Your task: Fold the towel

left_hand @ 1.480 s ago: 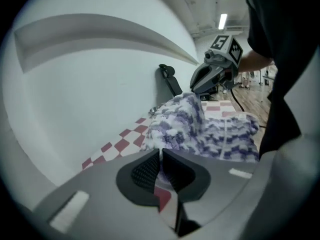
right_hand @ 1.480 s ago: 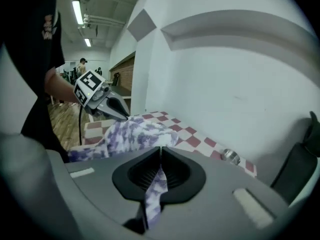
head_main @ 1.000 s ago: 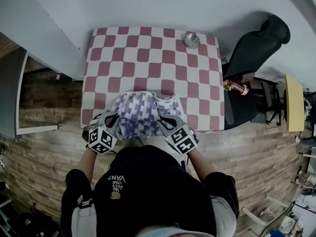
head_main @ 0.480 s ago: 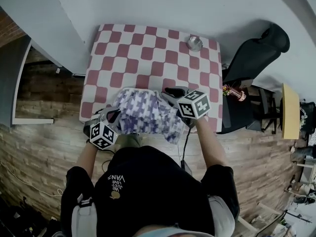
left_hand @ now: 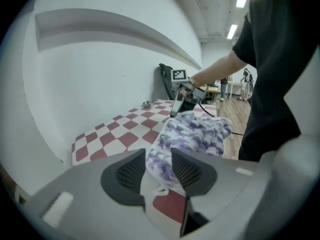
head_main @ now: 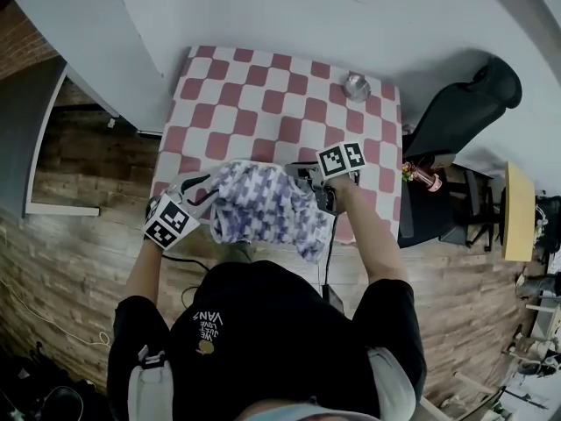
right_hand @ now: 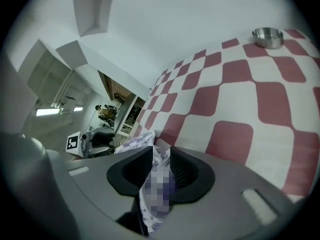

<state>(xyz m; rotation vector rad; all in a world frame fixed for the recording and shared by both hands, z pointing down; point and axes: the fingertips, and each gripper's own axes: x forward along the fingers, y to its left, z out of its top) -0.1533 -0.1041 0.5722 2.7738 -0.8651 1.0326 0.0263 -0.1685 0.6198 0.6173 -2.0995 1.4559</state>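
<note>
Left arm bent at elbow, left gripper tilted down, aimed toward 2 o'clock. Right arm stretched forward, right gripper aimed toward 9 o'clock, marker cube facing up. Between them towel lies bunched at 6 o'clock edge of table, one corner drooping off at 5 o'clock. Left jaws just been opening: fabric between pads, seemingly loose. Right jaws also just been opening, yet pads pinch fabric. Cloth soft, white with purple zigzag. Table surface red-white checks. Round metal bowl at 1 o'clock corner.
</note>
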